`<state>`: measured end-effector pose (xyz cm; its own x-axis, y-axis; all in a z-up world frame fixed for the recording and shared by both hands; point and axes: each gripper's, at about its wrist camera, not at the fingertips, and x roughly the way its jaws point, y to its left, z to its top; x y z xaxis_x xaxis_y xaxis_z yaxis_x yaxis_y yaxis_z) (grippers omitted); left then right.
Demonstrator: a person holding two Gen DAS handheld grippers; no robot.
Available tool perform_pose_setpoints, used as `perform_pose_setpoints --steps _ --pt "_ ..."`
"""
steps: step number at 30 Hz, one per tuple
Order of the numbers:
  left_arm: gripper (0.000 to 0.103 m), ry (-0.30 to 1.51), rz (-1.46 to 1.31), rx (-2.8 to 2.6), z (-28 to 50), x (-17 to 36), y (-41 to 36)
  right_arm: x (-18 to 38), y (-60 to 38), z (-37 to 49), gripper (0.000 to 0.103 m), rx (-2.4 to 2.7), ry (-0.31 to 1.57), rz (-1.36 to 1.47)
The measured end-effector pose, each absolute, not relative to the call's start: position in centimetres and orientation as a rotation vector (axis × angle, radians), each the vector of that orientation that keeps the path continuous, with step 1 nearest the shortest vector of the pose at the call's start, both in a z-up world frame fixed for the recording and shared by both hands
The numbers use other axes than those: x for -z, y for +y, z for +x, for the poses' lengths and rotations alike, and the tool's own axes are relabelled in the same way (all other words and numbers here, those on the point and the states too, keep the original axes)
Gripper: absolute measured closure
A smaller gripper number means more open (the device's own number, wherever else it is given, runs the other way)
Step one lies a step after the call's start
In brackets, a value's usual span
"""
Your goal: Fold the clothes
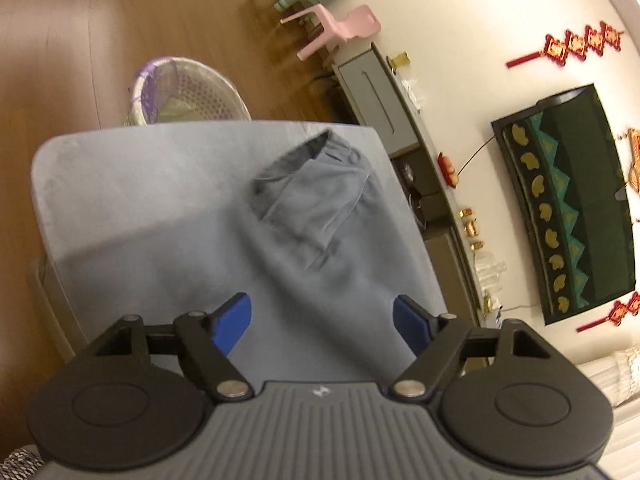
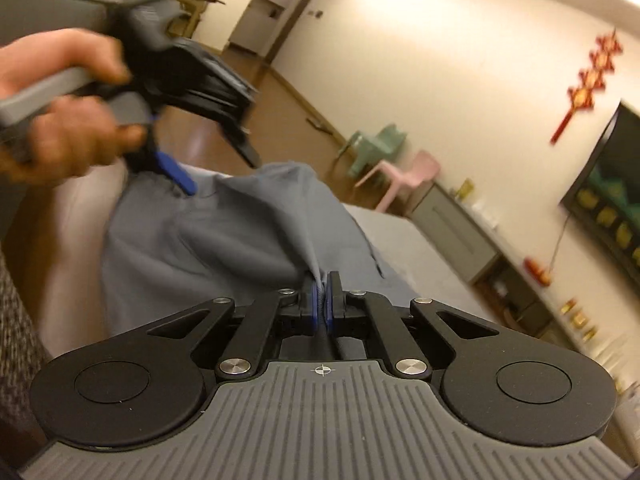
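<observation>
The right gripper (image 2: 322,300) is clamped on a raised fold of the grey garment (image 1: 320,216), likely to carry it over; the left gripper (image 1: 322,320) hangs apart above the garment on the grey surface (image 1: 120,184).

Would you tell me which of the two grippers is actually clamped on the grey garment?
The right gripper: its pads pinch the grey garment. The left gripper stands open.
</observation>
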<state>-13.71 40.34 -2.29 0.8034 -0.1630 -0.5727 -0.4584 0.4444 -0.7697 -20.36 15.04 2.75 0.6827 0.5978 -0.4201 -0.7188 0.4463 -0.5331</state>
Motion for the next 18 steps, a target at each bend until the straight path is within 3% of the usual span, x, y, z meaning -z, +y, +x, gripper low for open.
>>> perform_pose_setpoints --steps 3,5,7,11,12,14,16,18 --pt "0.025 0.681 -1.12 -0.203 -12.9 3.4 39.5 -2.0 13.8 -21.5 0.103 -0.806 0.165 -0.734" --pt "0.042 0.696 -1.091 -0.217 -12.7 3.8 39.0 -2.3 13.2 -21.8 0.103 -0.815 0.175 -0.69" --pt "0.089 0.722 -1.05 -0.234 -12.6 4.1 38.9 -2.4 13.1 -22.1 0.103 -0.811 0.177 -0.678" --pt "0.094 0.744 -1.058 -0.256 -13.4 4.4 39.5 -2.5 12.7 -21.7 0.101 -0.833 0.228 -0.622" --pt "0.089 0.74 -1.068 -0.263 -13.8 4.4 39.7 -2.2 12.5 -21.5 0.101 -0.835 0.243 -0.607" --pt "0.071 0.714 -1.128 -0.24 -15.0 4.0 39.6 -1.8 11.9 -21.4 0.1 -0.82 0.245 -0.591" --pt "0.028 0.685 -1.183 -0.205 -16.1 3.6 39.2 -1.5 11.4 -21.4 0.1 -0.795 0.239 -0.567" --pt "0.021 0.667 -1.201 -0.131 -16.5 3.1 38.4 -1.6 11.2 -20.9 0.101 -0.788 0.241 -0.542"
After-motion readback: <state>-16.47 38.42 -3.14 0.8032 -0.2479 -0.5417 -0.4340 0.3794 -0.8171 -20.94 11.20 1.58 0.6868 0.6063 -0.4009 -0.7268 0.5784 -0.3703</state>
